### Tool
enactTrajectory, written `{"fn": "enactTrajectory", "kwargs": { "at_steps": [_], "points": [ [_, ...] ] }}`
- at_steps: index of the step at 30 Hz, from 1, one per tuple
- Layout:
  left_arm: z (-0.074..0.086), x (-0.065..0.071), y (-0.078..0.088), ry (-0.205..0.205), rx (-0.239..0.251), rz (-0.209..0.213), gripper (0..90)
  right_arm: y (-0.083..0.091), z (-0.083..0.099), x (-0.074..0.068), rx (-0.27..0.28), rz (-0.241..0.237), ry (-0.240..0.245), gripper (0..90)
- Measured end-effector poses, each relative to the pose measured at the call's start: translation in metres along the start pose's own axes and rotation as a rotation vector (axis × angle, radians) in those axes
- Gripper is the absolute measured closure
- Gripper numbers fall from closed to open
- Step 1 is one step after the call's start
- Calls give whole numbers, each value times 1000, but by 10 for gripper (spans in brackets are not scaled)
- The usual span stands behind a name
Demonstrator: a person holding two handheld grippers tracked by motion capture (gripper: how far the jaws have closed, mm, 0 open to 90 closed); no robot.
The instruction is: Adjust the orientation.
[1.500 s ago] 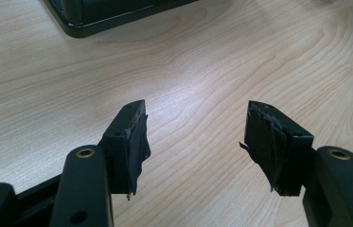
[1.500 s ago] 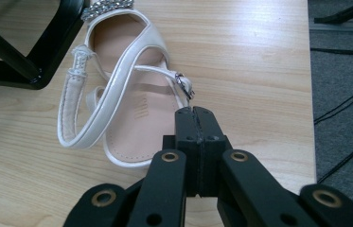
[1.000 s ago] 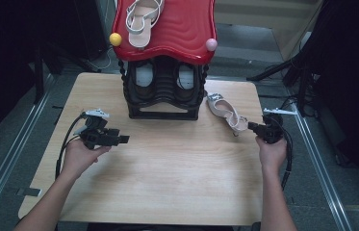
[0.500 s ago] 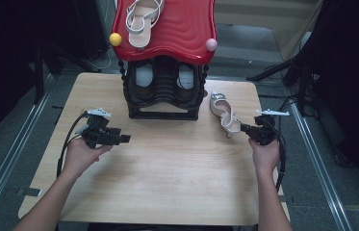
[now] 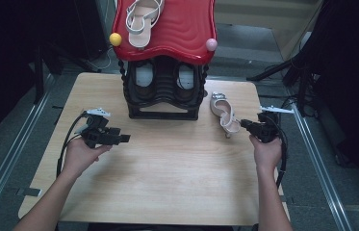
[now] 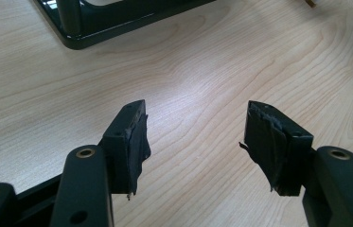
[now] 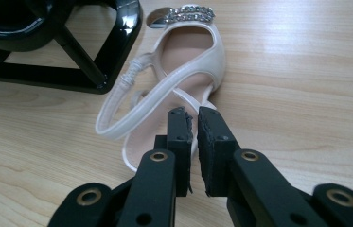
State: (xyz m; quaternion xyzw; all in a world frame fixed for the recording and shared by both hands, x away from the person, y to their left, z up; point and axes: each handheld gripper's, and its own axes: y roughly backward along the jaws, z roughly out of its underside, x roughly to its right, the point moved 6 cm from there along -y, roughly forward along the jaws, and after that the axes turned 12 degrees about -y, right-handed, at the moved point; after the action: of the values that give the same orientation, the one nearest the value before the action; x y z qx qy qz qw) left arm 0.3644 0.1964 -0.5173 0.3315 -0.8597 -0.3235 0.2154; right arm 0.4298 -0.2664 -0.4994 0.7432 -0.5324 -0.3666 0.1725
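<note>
Right now my right tongs (image 7: pixel 192 118) sit low over the heel end of the white sandal (image 7: pixel 183 71), which lies on the bench (image 5: pixel 177 173) just beside the black shoe rack (image 5: pixel 163 91), on its right as the high view shows it. From the right gripper view the sandal stretches away from the tips: its jewelled toe strap (image 7: pixel 190 13) is at the far end, the slingback strap (image 7: pixel 131 101) loops off to the left, and the heel seat lies directly behind the 2 pads. The jaws have just been opening a little; only a narrow slit stands between them, nothing is caught in it, and I cannot tell whether the tips touch the sandal or hover just above it. In the high view those tongs (image 5: pixel 245 125) point left at the sandal's near end (image 5: pixel 230 126).

My left tongs (image 6: pixel 195 137) stand wide open over bare wood, nothing between the pads, well apart from the sandal and on the other side of the rack's base (image 6: pixel 98 28). A second sandal (image 5: pixel 141 21) lies on the rack's red top (image 5: pixel 182 33).
</note>
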Motion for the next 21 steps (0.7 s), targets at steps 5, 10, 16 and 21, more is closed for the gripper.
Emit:
{"fn": "enactTrajectory", "kwargs": {
  "at_steps": [5, 10, 16, 21],
  "points": [
    [3, -1, 3, 7, 1, -2, 404, 0, -9, -8, 9, -10, 5, 784],
    [7, -1, 6, 18, 2, -7, 404, -9, -16, -16, -15, -15, 27, 749],
    [12, -1, 10, 28, 2, -16, 405, -22, -25, -26, -33, -5, 57, 750],
    [14, -1, 12, 35, 7, -21, 404, -33, -29, -30, -48, -11, 56, 748]
  ]
}}
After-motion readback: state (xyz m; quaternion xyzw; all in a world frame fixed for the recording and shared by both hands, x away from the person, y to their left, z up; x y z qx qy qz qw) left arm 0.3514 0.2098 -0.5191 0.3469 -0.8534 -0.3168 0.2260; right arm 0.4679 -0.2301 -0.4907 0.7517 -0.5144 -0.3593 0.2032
